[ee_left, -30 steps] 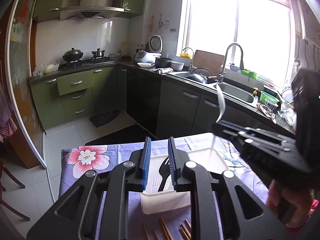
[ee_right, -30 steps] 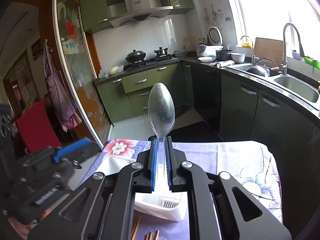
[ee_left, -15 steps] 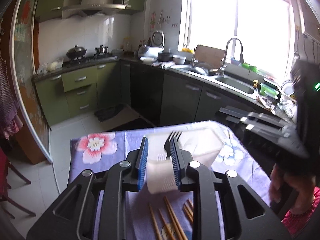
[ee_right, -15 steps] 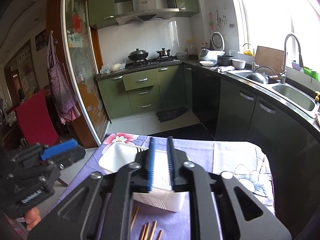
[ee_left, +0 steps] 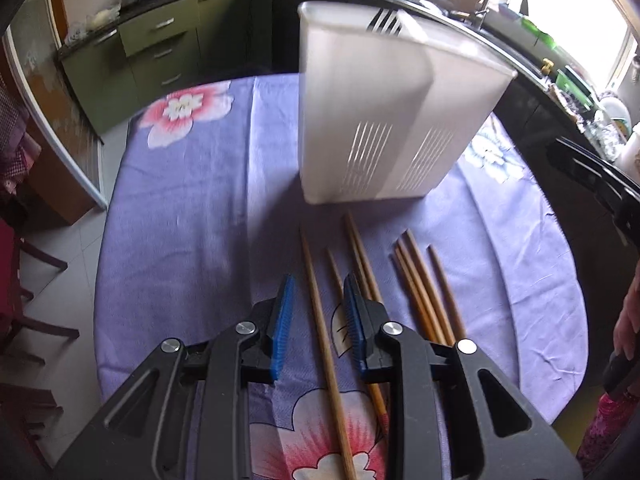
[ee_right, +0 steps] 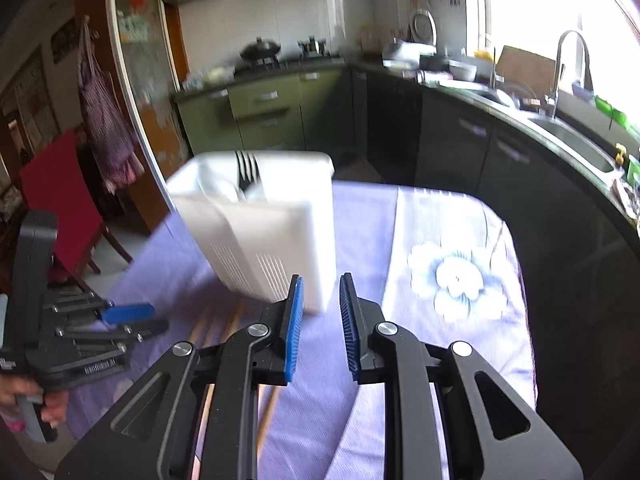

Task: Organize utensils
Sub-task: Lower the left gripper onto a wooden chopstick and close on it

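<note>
A white slotted utensil holder [ee_left: 384, 112] stands on the purple flowered tablecloth [ee_left: 180, 216], with a dark fork [ee_left: 385, 21] upright in it. Several wooden chopsticks [ee_left: 420, 292] lie on the cloth in front of it. My left gripper [ee_left: 317, 300] is open, low over the cloth, with one chopstick [ee_left: 320, 320] lying between its blue pads. My right gripper [ee_right: 320, 308] is open and empty, just in front of the holder [ee_right: 272, 232]. The fork [ee_right: 246, 172] shows there too, and the left gripper [ee_right: 80, 332] at the left edge.
The table's far edge drops to the kitchen floor. Dark cabinets and a counter with a sink [ee_right: 576, 148] run along the right. A red chair [ee_right: 52, 184] stands left of the table. A hand [ee_left: 628, 320] is at the right edge.
The right gripper let go of the spoon and opened; the spoon is no longer visible. Both grippers dropped low towards the table, the left one coming down over the chopsticks.
</note>
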The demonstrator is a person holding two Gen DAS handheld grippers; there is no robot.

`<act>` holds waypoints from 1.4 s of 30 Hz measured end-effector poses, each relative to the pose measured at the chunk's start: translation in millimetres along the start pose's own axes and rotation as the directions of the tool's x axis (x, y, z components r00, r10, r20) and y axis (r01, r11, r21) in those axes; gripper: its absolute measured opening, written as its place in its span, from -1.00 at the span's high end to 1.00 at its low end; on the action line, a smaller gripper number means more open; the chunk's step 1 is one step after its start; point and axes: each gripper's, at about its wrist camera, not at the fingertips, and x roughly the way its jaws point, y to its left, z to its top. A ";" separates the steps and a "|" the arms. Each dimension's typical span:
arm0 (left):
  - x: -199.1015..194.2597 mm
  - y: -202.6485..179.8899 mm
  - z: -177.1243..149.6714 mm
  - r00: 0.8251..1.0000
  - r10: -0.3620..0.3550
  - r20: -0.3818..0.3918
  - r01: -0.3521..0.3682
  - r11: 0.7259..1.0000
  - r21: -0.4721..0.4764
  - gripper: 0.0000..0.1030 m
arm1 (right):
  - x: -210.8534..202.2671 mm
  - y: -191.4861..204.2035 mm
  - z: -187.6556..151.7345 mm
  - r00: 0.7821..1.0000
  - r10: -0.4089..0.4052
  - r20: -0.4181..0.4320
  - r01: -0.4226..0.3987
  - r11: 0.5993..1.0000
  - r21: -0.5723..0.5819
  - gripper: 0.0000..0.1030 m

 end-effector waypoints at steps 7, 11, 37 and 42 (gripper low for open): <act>27.6 1.1 -2.8 0.996 0.037 -0.079 -0.039 0.999 -0.020 0.52 | 19.4 -3.3 -21.8 0.997 0.008 -0.074 -0.008 1.000 -0.002 0.63; 39.0 5.1 -4.2 0.993 0.029 -0.116 -0.034 0.998 -0.043 0.52 | 24.9 -2.5 -22.9 0.996 0.013 -0.092 -0.014 1.000 -0.008 0.51; 32.9 18.8 0.7 0.995 0.052 -0.080 -0.054 0.998 -0.026 0.88 | 91.9 27.3 -50.2 0.927 0.118 -0.357 -0.123 0.992 0.007 0.51; 32.4 18.1 -0.3 0.996 0.042 -0.076 -0.044 0.999 -0.016 0.88 | 101.5 35.4 -56.1 0.921 0.067 -0.384 -0.084 0.996 -0.027 0.57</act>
